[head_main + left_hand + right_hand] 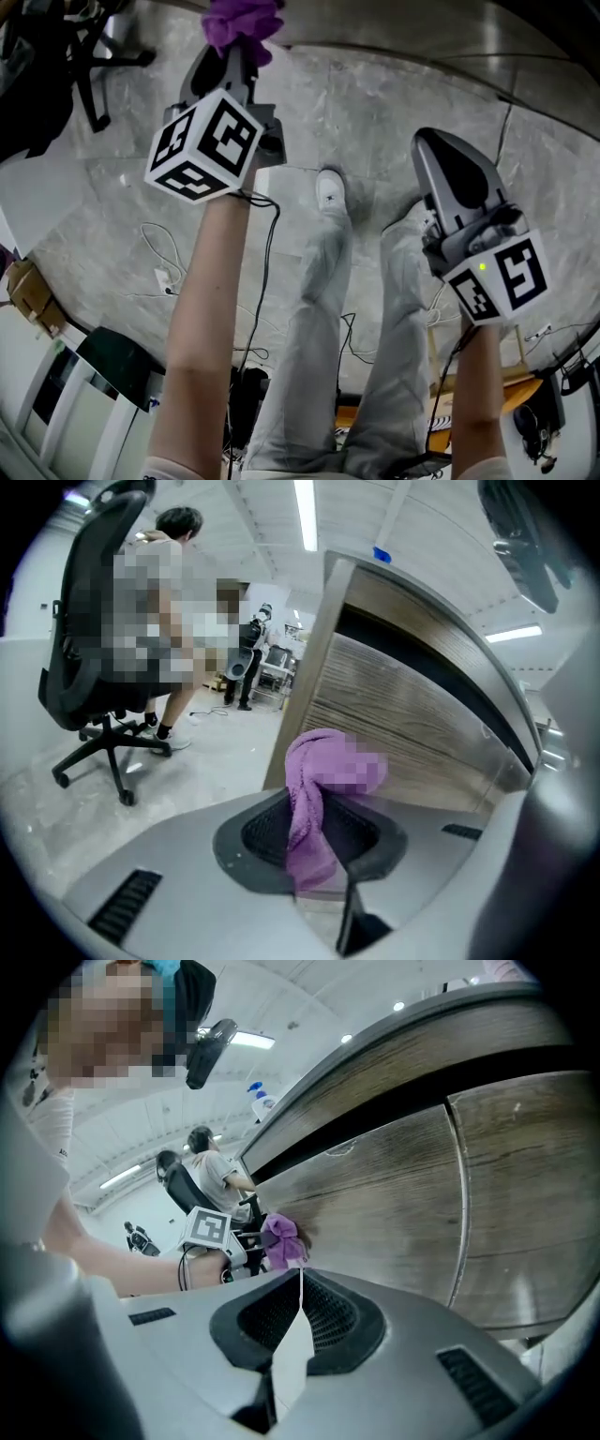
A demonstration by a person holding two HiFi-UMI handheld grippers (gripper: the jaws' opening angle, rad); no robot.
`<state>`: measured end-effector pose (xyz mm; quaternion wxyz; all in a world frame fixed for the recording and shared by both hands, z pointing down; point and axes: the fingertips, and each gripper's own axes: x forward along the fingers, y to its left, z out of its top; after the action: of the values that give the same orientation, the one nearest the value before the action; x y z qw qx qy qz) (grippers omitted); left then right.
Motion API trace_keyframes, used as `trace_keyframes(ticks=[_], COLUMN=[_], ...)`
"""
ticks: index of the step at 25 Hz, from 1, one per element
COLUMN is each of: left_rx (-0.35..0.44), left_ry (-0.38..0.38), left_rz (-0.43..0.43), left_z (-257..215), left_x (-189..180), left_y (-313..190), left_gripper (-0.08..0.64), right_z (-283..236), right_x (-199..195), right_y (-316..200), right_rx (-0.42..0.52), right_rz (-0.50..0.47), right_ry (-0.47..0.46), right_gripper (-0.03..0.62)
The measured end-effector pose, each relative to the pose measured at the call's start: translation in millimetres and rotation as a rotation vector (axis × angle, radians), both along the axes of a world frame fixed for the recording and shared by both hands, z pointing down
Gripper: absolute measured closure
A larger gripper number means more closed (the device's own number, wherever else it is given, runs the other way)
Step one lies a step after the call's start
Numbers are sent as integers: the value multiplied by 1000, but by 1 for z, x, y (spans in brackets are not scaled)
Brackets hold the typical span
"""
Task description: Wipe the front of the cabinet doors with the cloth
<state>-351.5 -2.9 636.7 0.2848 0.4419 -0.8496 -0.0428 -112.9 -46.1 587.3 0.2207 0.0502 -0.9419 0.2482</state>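
Purple cloth in left tool's pinch by cabinet door edge, floor alongside; right tool's jaws together.

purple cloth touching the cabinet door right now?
Cannot tell. In the right gripper view the purple cloth sits right at the cabinet door, shadow beside it, but neither contact nor gap shows plainly.

left gripper + right gripper: grey, black-white marker cubes | cables: black | trousers: light grey | shoe: white
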Motion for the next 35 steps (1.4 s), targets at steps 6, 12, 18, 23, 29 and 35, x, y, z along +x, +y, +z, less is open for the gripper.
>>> trace_keyframes(ticks=[6, 12, 18, 23, 29, 35], left_rx=[16, -66, -98, -90, -147, -204], left_ry=[22, 39, 113, 174, 195, 194], left_rz=[-138, -31, 165, 350, 409, 373], left_z=[6, 35, 71, 86, 111, 122], left_x=[-17, 56, 173, 255, 282, 262], left_y=[32, 20, -54, -127, -178, -184], left_gripper=[479, 477, 477, 477, 477, 477], right_z=[5, 15, 26, 37, 49, 54], right_x=[-2, 25, 80, 129, 173, 206], right_y=[0, -11, -41, -75, -106, -124], right_rx=[-15, -35, -37, -21, -18, -26], right_rz=[11, 3, -20, 21, 88, 180], right_ry=[-9, -5, 30, 65, 90, 109], right_gripper=[563, 563, 563, 563, 563, 563])
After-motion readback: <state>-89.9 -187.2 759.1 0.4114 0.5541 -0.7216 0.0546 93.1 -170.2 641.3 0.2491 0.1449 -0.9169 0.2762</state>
